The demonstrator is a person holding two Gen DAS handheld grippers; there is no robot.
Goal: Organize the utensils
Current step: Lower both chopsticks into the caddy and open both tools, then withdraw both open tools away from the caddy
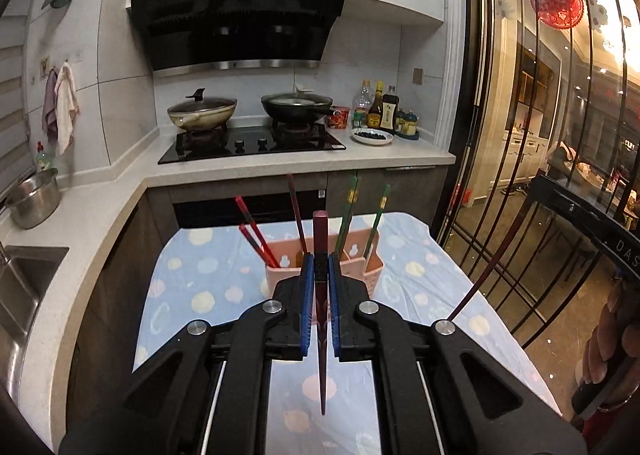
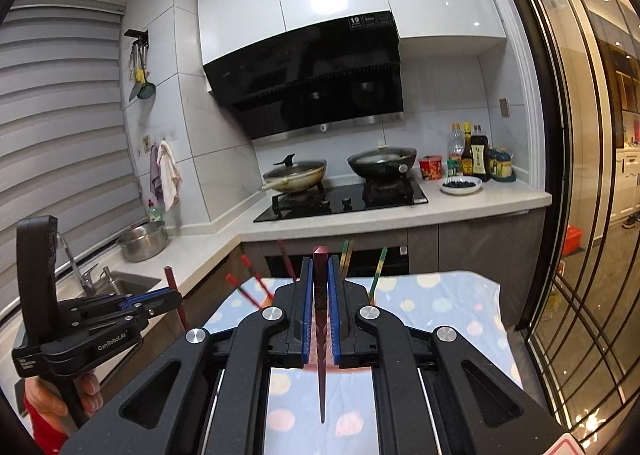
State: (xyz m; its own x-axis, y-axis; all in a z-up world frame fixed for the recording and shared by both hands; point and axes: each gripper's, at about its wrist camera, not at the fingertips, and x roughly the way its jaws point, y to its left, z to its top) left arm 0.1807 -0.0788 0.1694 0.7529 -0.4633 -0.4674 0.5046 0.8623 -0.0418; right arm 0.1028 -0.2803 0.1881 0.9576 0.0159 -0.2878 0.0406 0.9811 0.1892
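Pinching one dark red chopstick (image 1: 321, 295) upright between the blue pads of the left gripper (image 1: 319, 267), butt end poking above the fingertips, thin tip hanging down toward the camera. Pinching a second dark red chopstick (image 2: 320, 307) the same way in the right gripper (image 2: 319, 275), jaws pressed tight on the shaft. Hovering both above the cloth-covered table (image 1: 224, 279), not yet lowering anything. Facing, just beyond the left fingertips, the pink utensil holder (image 1: 280, 275), already carrying bright red chopsticks (image 1: 256, 235) in the compartment ahead-left, one dark red chopstick (image 1: 297, 215) near the middle, and green chopsticks (image 1: 348, 215) ahead-right. Seeing that holder mostly hidden behind the right gripper's own fingers in the right wrist view, only the stick tops showing above. Judging the sorting well along: several sticks already standing in the holder, these two held pieces still waiting, probably belonging beside the dark red one. Finding no loose utensils on the visible cloth, though the parts under the grippers are hidden.
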